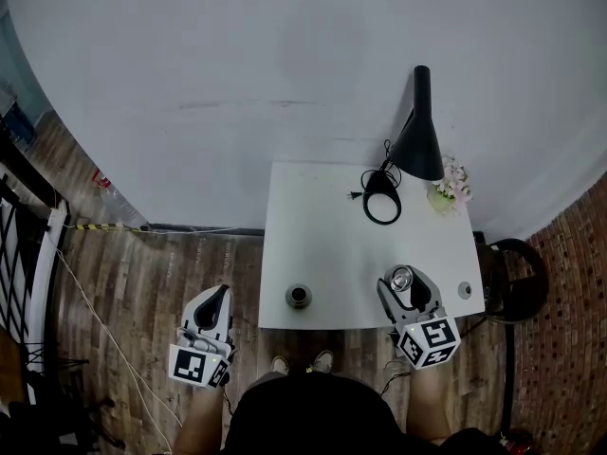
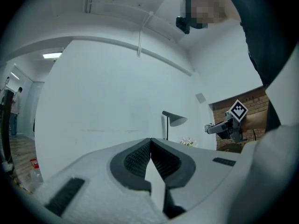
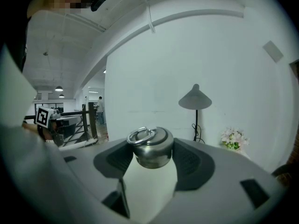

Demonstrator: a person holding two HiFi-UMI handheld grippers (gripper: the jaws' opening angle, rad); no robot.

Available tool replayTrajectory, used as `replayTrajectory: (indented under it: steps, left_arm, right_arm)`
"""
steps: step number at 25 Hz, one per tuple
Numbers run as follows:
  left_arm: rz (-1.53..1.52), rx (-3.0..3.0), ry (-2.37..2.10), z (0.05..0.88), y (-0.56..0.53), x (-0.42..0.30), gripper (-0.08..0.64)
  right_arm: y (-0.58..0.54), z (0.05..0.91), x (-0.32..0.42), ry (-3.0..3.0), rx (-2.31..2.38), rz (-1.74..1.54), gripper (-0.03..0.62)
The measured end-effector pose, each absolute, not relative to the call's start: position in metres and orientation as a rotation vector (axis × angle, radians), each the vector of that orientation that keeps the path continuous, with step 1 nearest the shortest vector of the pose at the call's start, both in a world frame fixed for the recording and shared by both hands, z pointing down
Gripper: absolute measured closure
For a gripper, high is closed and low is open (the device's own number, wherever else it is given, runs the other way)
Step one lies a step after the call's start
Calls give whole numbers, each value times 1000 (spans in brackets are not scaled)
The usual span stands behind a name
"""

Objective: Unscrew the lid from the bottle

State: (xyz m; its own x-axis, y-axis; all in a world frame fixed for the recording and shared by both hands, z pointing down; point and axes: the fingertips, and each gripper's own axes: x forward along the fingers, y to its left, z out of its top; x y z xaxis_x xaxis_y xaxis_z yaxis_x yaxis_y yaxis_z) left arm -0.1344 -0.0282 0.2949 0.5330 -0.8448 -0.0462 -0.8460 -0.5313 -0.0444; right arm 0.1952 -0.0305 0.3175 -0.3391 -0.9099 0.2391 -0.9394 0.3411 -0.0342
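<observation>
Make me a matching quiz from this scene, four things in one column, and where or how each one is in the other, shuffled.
Things:
1. lid
2. bottle
3. left tool
4. lamp

Place or state:
A. shut, with nothing in it
B. at the back of the table
C. gripped in the right tool
D. standing near the table's front edge

Pairs: 1C, 2D, 3A, 4B.

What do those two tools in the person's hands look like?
Both the left tool and the right tool are light grey and wedge-shaped, with dark ribbed pads inside the jaws. Each carries a white cube printed with black square markers. The person wears a dark top.
</observation>
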Motion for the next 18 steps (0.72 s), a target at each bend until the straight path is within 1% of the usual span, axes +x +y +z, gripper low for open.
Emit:
replayTrajectory:
  steps: [18]
  left_arm:
    - [11, -2715, 1489, 303, -21, -129, 537]
  right_arm:
    - [-29, 318, 188, -2421, 1693, 197, 331]
